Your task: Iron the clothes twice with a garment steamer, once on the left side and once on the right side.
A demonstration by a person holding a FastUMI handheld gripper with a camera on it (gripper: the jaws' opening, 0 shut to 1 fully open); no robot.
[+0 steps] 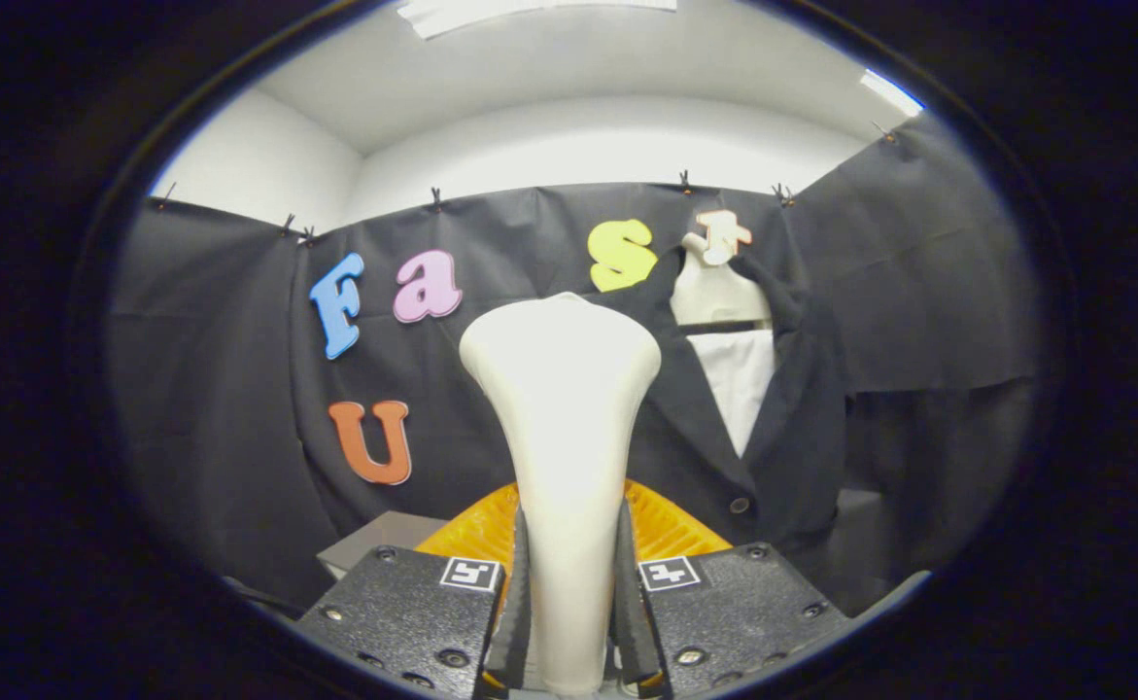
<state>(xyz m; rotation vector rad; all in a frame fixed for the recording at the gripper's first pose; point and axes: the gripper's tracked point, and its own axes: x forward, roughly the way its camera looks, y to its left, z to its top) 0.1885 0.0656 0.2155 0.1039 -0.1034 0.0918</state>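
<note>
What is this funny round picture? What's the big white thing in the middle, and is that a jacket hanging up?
The picture comes from a small camera riding on a hand-held gripper, a tool with two fingers that a person carries. The lens bends everything, so the picture looks round. At the bottom you see the two fingers. They are squeezed on the white steamer, which stands upright between them; its wide top is the part that smooths clothes. Yes, beyond it and a little to the side hangs a dark jacket over a white shirt on a pale hanger. Just behind the fingers sits something orange and ribbed; I cannot tell what it is.
</note>
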